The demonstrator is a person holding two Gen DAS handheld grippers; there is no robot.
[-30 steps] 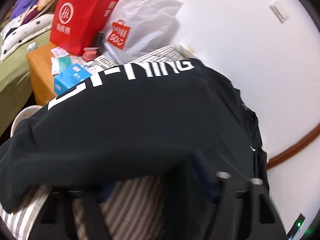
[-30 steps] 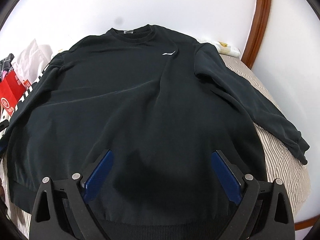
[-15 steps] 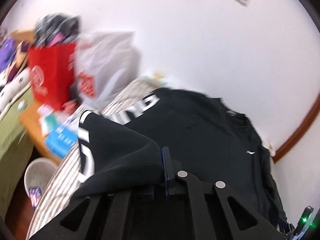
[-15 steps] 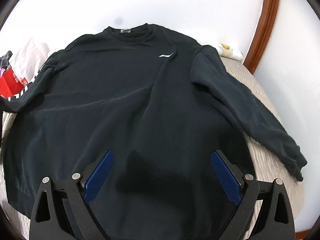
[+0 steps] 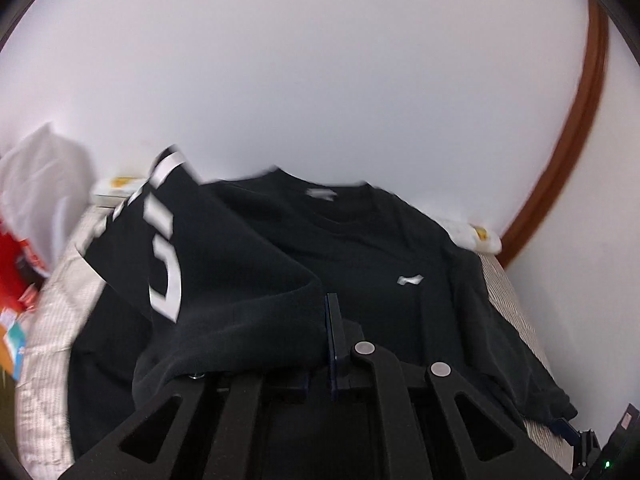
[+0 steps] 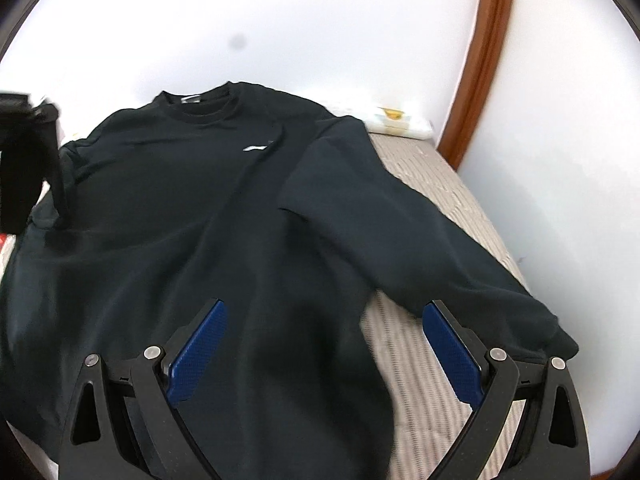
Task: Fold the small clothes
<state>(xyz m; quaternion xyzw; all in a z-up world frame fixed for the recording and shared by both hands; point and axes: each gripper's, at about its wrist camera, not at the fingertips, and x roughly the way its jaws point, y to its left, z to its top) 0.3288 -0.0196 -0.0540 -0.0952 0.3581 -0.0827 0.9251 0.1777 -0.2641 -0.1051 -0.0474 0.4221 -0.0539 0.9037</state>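
Observation:
A black sweatshirt [image 6: 180, 208] lies front up on the striped bed, its collar toward the wall and a small white logo on the chest. My left gripper [image 5: 331, 312] is shut on the cuff of the left sleeve [image 5: 200, 264], which bears white letters. That sleeve hangs lifted and is drawn across above the sweatshirt's body [image 5: 380, 248]. My right gripper [image 6: 324, 306] stands open low over the hem, near the body's right edge, with nothing pinched between its blue pads [image 6: 452, 360]. The right sleeve [image 6: 400, 232] lies spread out flat toward the bed's right edge.
The striped bed cover [image 6: 424, 176] ends at a white wall with a brown wooden trim [image 6: 480, 60]. A white packet [image 6: 400, 122] lies by the wall beyond the shoulder. A red bag [image 5: 12, 264] and a white bag [image 5: 36, 184] stand off the bed's left side.
My left gripper has shut on the lettered sleeve's cuff, lifted it and swung it to the right over the sweatshirt's body. My right gripper has drifted right, still open.

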